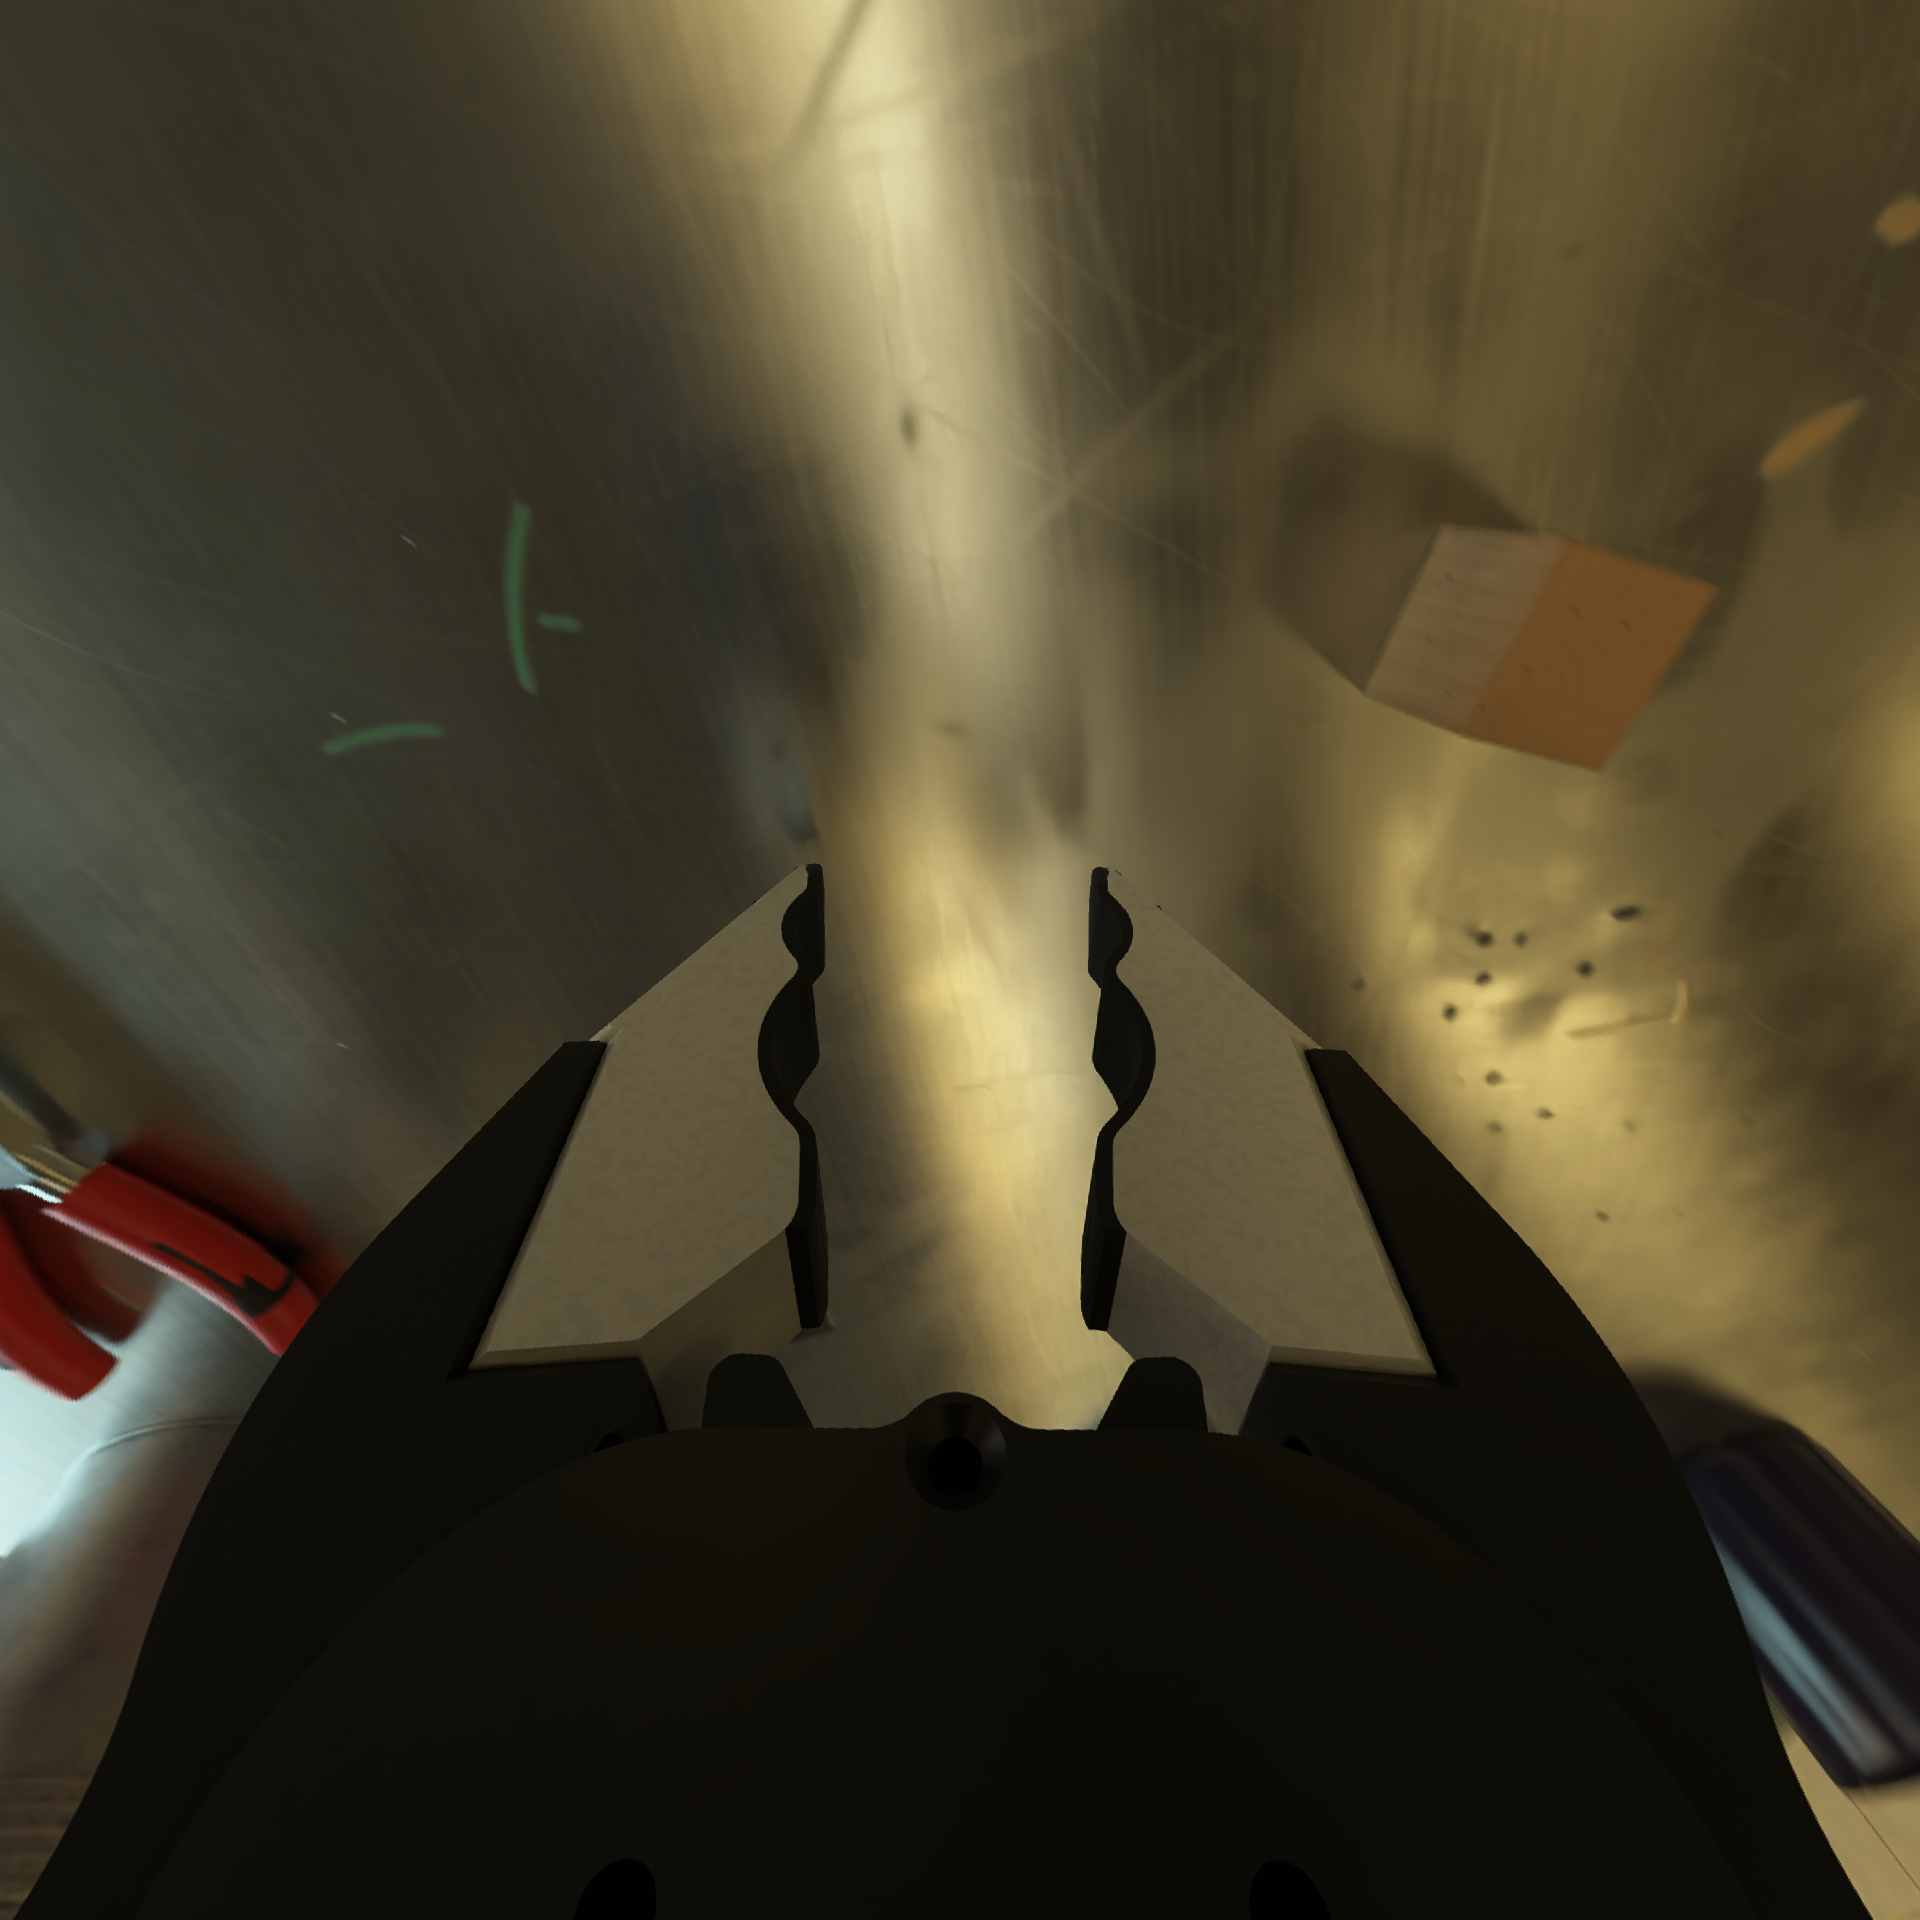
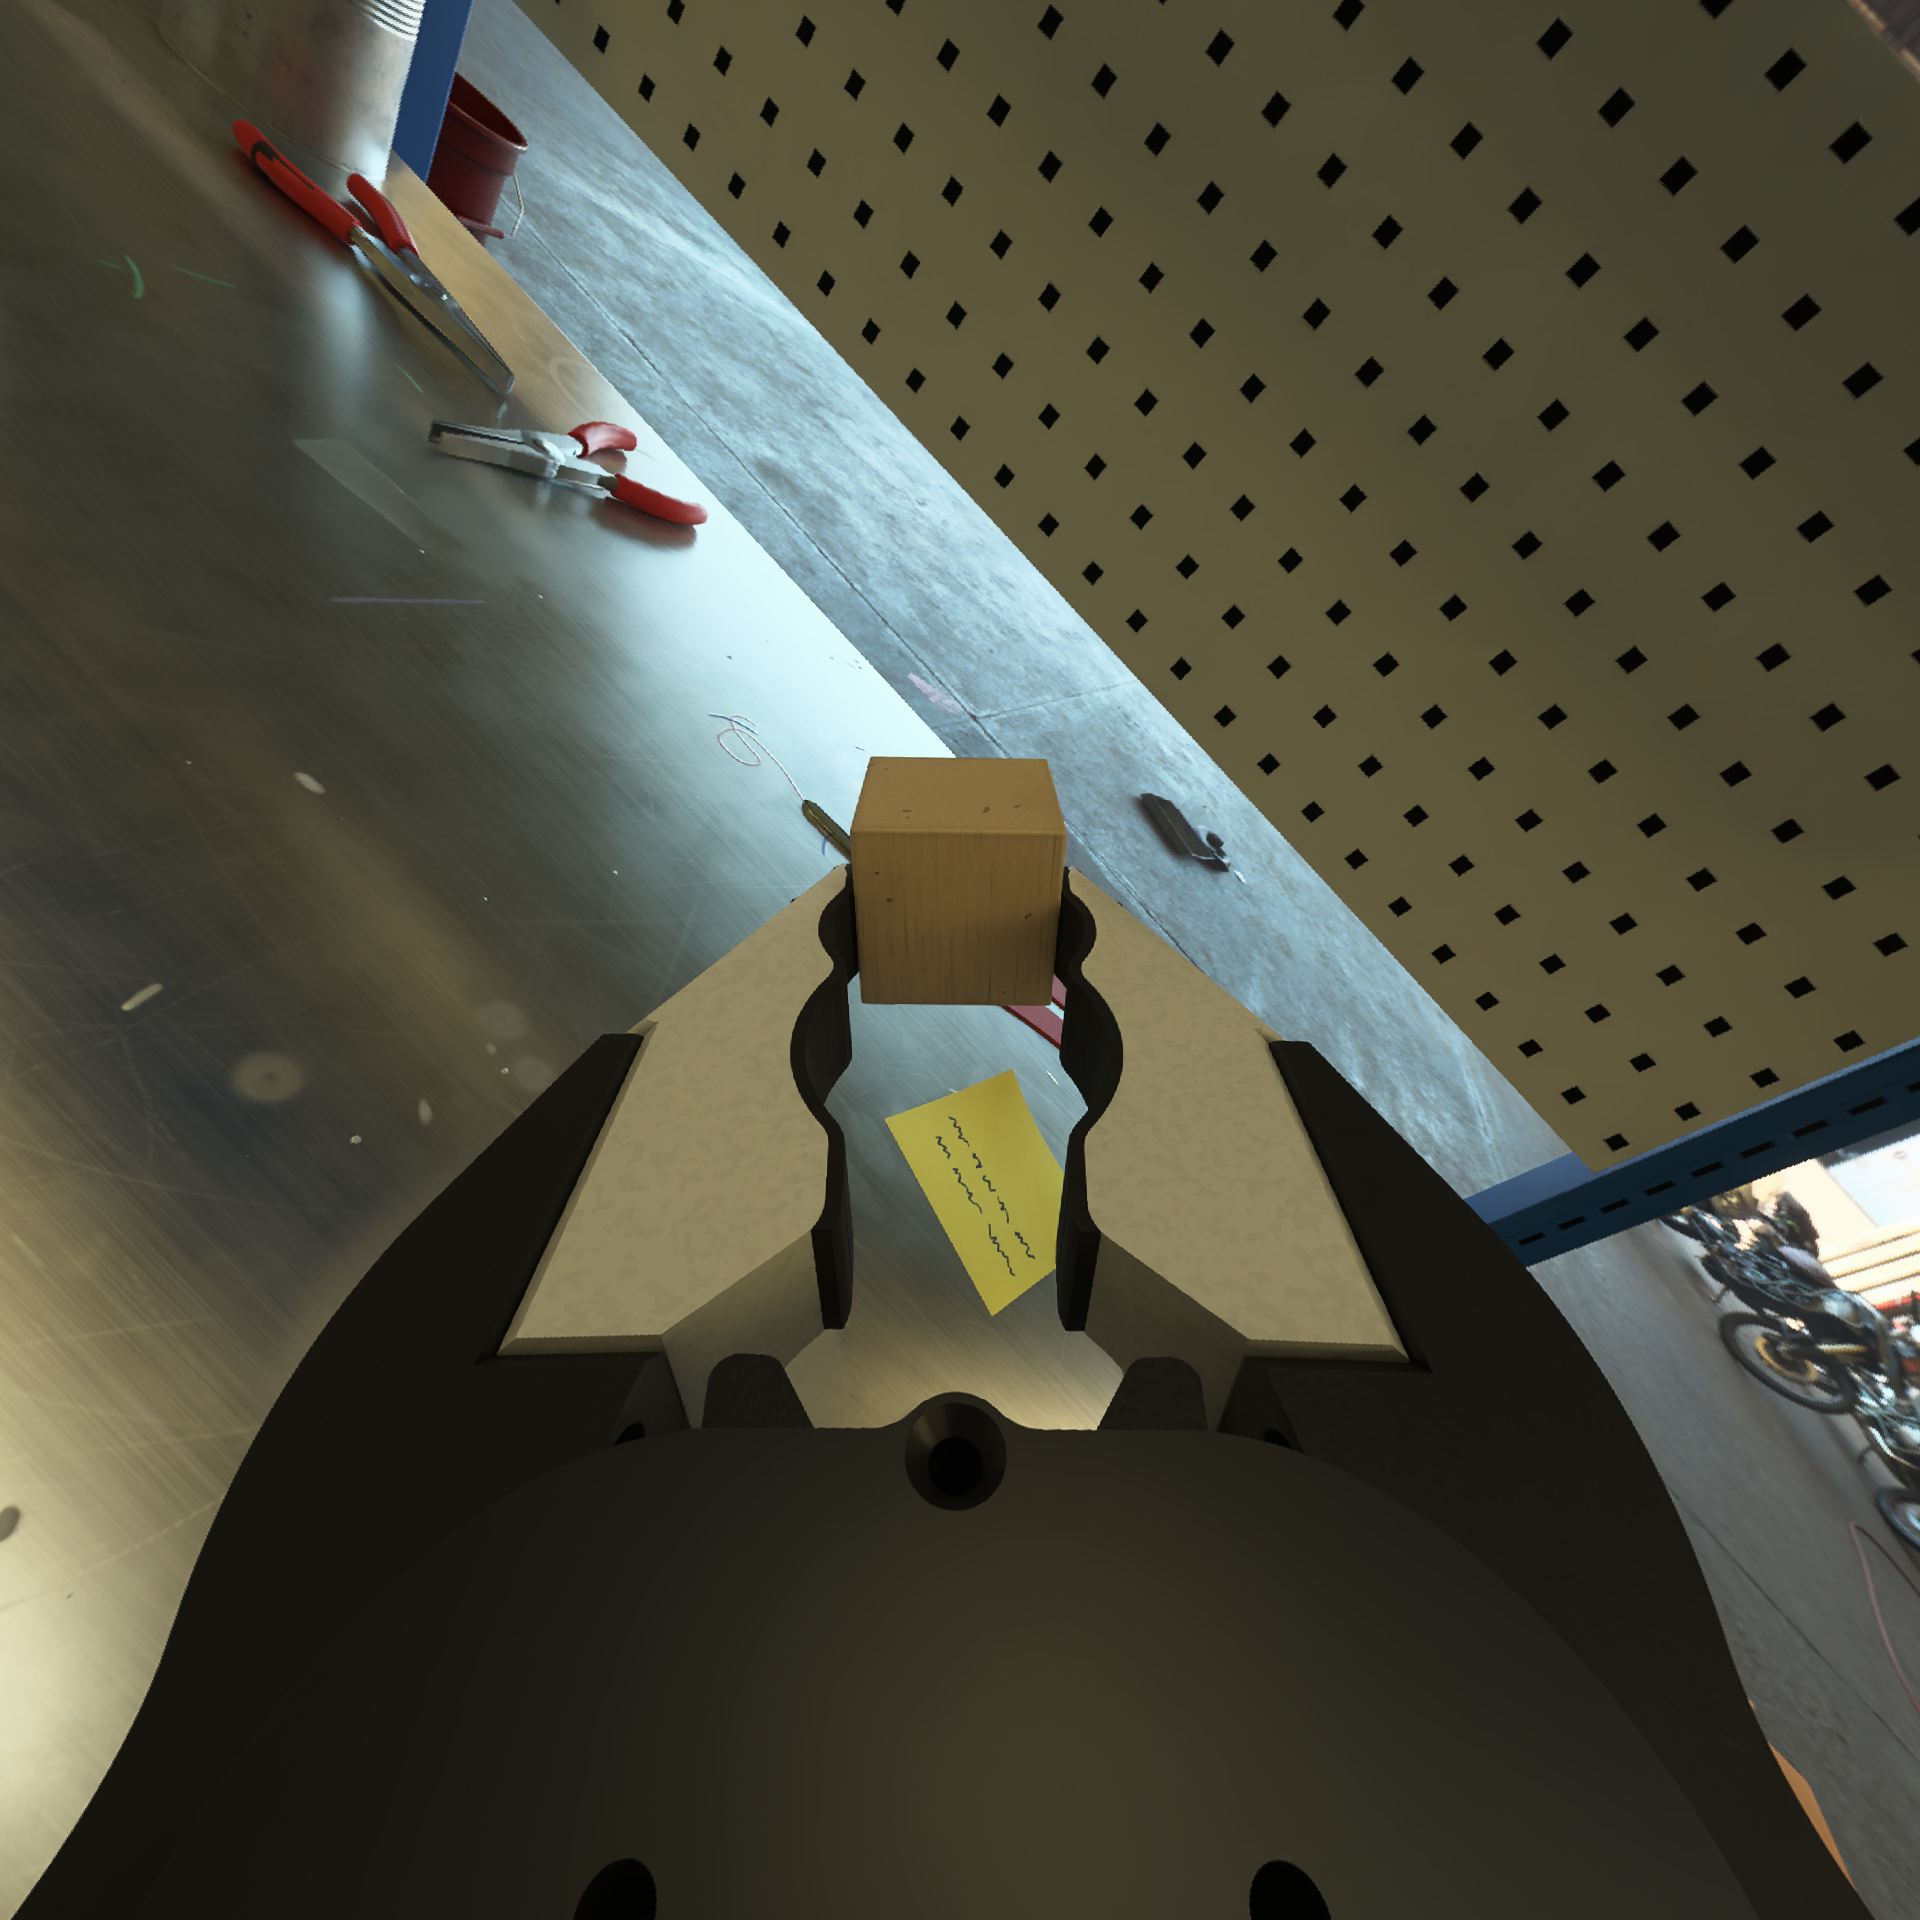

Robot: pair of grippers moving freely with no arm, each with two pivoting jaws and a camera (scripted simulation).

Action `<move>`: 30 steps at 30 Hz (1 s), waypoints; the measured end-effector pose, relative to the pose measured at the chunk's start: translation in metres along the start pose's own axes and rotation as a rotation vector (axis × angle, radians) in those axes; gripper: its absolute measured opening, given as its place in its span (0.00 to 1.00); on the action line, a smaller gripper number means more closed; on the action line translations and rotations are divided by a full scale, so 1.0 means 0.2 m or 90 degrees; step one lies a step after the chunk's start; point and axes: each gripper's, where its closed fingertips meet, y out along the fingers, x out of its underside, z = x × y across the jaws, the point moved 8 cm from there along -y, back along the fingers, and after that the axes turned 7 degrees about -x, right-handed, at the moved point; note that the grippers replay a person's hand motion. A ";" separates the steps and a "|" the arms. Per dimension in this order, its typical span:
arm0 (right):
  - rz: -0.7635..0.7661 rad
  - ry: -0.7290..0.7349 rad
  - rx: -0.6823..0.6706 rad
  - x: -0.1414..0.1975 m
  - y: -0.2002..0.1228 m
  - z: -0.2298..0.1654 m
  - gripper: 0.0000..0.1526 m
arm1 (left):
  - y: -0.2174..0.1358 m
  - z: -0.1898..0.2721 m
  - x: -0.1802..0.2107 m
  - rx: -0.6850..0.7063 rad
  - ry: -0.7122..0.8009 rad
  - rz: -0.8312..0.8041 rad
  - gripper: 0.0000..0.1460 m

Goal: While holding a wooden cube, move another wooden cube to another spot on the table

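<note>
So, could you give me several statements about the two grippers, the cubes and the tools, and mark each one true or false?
1. The right gripper holds a light brown wooden cube between its jaws. True.
2. The left gripper also holds a cube. False: its jaws are open and empty; the second wooden cube lies apart on the scratched metal table.
3. A yellow paper note lies on the table. True.
4. The pliers have blue handles. False: red.
</note>
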 end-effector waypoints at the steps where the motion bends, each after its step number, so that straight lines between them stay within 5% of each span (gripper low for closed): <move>1: 0.000 -0.001 0.001 0.00 0.00 0.00 0.24 | -0.01 0.01 0.01 0.019 -0.003 -0.018 0.35; 10: 0.004 -0.019 0.000 -0.02 -0.01 -0.01 0.24 | -0.23 -0.06 0.13 -0.062 -0.073 0.012 0.47; 20: 0.009 -0.020 0.002 -0.03 -0.02 -0.01 0.24 | -0.36 -0.12 0.22 -0.163 -0.106 0.041 0.40; 30: 0.007 -0.020 0.006 -0.03 -0.02 0.00 0.24 | -0.31 -0.05 0.18 -0.125 -0.073 0.040 0.37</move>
